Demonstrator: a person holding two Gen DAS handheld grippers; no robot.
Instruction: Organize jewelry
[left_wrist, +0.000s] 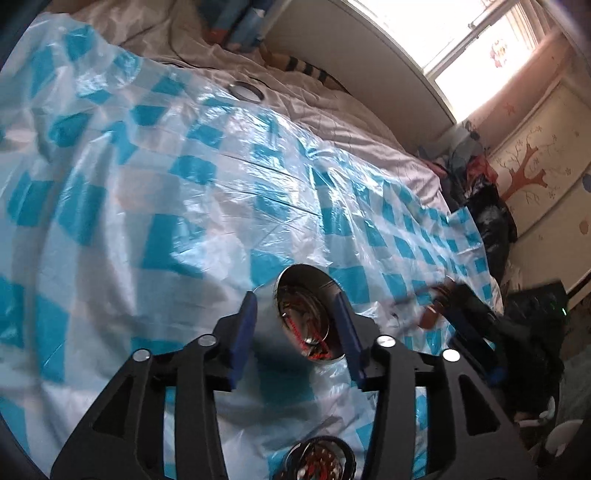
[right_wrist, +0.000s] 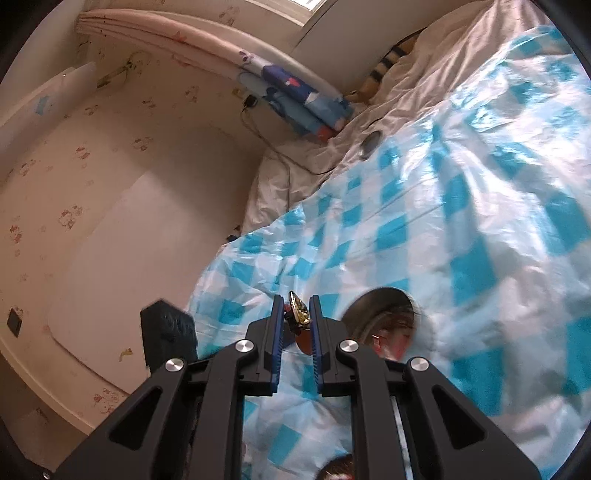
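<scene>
My right gripper (right_wrist: 297, 318) has its jaws clamped on a small gold-coloured metal trinket (right_wrist: 297, 311) with a dark and reddish piece hanging beneath it; what kind of jewellery it is I cannot tell. The round shiny steel bowl (right_wrist: 384, 314) that already holds red beads and bangles lies just beside it, at about three o'clock in the right wrist view.

My left gripper (left_wrist: 295, 321) has its jaws wide apart on either side of that same steel bowl (left_wrist: 306, 314) and holds nothing.

The grip worries me: only a thin edge of the trinket sits between the pads, so a jolt could make it slip out and vanish into the wrinkles of the blue-and-white checked plastic sheet (left_wrist: 155, 206) spread over the bed. That sheet is slick and loose over soft bedding; if my open left jaws knock the bowl, I judge it could tip or slide and spill its contents. The dangling part might also snag on the bowl's rim.

Counted: one steel bowl, one trinket held, one second round dish of mixed jewellery (left_wrist: 319, 459) at six o'clock in the left view, and two grippers.
</scene>
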